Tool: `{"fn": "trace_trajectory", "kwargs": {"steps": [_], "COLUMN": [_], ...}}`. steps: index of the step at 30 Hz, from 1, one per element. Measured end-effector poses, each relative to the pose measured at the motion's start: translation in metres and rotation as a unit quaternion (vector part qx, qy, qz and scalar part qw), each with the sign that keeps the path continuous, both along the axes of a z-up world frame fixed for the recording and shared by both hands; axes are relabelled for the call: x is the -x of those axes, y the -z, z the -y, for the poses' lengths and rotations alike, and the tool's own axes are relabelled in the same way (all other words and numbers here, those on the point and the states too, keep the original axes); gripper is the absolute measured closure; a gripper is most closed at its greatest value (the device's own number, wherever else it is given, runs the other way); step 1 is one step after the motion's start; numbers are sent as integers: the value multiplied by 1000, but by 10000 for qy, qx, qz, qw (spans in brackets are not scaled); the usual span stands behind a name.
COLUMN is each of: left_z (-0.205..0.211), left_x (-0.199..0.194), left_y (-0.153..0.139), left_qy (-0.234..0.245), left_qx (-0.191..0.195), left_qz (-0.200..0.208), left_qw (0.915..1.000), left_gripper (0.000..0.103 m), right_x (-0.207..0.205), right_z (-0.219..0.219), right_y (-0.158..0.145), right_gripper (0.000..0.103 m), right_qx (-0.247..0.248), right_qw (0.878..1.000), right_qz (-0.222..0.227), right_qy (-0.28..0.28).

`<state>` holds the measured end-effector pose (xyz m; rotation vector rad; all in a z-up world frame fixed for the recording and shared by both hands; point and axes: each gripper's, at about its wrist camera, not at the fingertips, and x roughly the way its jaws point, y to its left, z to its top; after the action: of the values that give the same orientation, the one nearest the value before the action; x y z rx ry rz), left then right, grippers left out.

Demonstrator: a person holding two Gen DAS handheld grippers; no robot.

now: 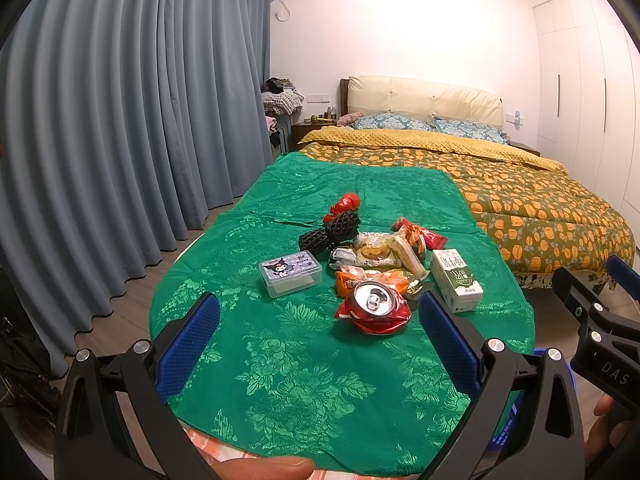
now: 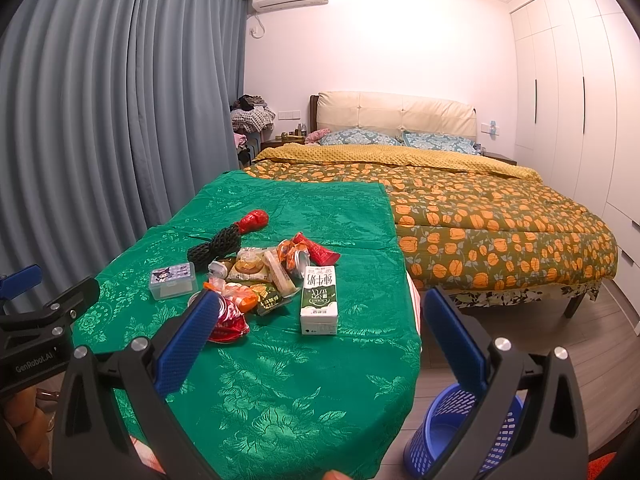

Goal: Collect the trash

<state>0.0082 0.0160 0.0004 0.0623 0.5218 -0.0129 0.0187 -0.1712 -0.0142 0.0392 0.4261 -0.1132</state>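
Observation:
A pile of trash lies on the green tablecloth (image 1: 280, 360): a crushed red can (image 1: 374, 308), a milk carton (image 1: 456, 280), snack wrappers (image 1: 384, 252), black foam netting (image 1: 332, 230) and a red foam net (image 1: 344, 204). My left gripper (image 1: 320, 340) is open and empty, just short of the can. My right gripper (image 2: 320, 336) is open and empty, near the milk carton (image 2: 319, 300) and the crushed can (image 2: 228, 320). A blue mesh bin (image 2: 452, 432) stands on the floor right of the table.
A clear plastic box with a cartoon lid (image 1: 290, 274) sits left of the pile. A bed with an orange patterned quilt (image 2: 480, 220) stands behind the table. Grey curtains (image 1: 120, 120) hang on the left. White wardrobes (image 2: 568, 100) line the right wall.

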Motion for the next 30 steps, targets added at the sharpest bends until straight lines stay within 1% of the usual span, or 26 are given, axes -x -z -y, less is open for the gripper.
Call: {"fn": "trace_trajectory", "kwargs": {"steps": [30], "left_z": [1], "left_x": [1], "left_y": [0], "left_qy": [-8], "left_qx": [7], "left_qz": [-4], "left_qw": [10000], "left_gripper": [5], "right_x": [0], "right_z": [0], "right_y": [-1], "right_gripper": [4], "right_qx": [-7], "right_qw": [10000], "right_qz": [-24], "right_qy": [3]}}
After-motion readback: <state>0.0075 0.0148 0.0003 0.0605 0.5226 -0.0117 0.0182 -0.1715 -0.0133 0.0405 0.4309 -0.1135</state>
